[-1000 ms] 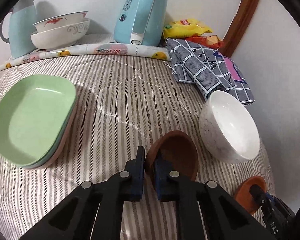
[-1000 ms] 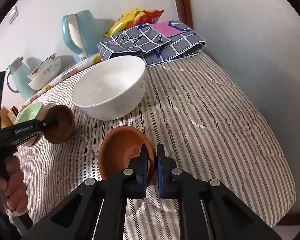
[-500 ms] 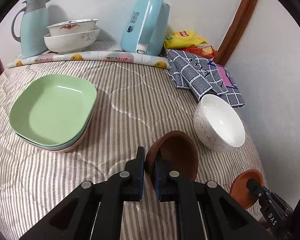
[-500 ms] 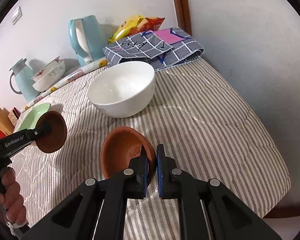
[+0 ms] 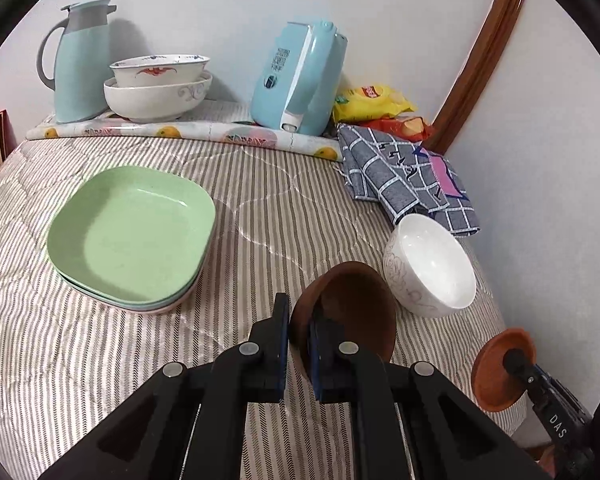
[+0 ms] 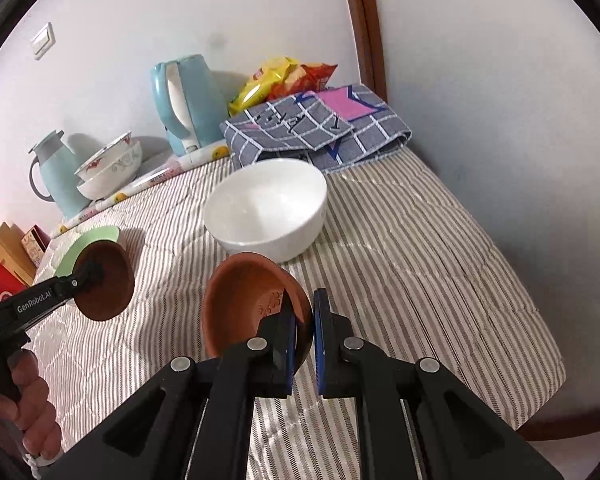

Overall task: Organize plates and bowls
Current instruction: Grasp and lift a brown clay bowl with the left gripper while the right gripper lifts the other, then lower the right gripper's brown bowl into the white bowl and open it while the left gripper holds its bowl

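Now we have both small bowls lifted higher off striped quilted worktop [image 5: 260,200] than second ago. Left claw [image 5: 299,334] pinches rim of dark brown bowl [image 5: 350,308]; right claw [image 6: 304,330] pinches rim of terracotta bowl [image 6: 248,300]. Means pickup done, we judge nesting or carrying next. White ceramic bowl [image 5: 432,268] sits just behind dark brown bowl, likely stacking target. Green square plate stack [image 5: 132,232] well left of white bowl. Checked cloth [image 5: 404,176], blue kettle [image 5: 300,80], snack bags [image 5: 372,100] behind white bowl; route looks clear.
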Available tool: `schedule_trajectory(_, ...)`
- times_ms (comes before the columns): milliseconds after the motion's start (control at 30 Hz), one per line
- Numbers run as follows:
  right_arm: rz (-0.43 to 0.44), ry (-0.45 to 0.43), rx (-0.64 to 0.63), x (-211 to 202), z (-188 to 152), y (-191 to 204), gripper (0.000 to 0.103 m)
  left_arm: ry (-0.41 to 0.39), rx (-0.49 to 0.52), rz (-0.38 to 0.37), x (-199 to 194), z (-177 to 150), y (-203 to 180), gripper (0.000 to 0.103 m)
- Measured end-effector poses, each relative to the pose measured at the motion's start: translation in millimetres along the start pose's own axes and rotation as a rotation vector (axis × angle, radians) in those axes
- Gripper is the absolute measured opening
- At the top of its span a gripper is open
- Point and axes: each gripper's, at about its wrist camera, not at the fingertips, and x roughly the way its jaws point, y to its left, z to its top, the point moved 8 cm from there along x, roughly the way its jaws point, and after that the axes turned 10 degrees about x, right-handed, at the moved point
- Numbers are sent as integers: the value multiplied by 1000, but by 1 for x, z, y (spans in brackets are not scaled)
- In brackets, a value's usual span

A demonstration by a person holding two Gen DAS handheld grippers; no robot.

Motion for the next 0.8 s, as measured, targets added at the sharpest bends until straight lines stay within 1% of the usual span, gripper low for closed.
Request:
schedule_trajectory(233, 7, -36, -5, -14, 17, 11, 8, -22, 10, 17, -18, 12, 5, 9)
schedule_trajectory(500, 14, -68, -10, -26, 33, 24, 8, -60, 31, 25, -40, 29, 3, 9)
schedule_trajectory(667, 19, -87, -18, -34, 41, 31, 8, -67, 38, 24, -44, 35, 0, 9)
schedule_trajectory(800, 18, -91, -17, -33, 46, 34, 8, -77, 43, 19, -48, 41, 0, 9)
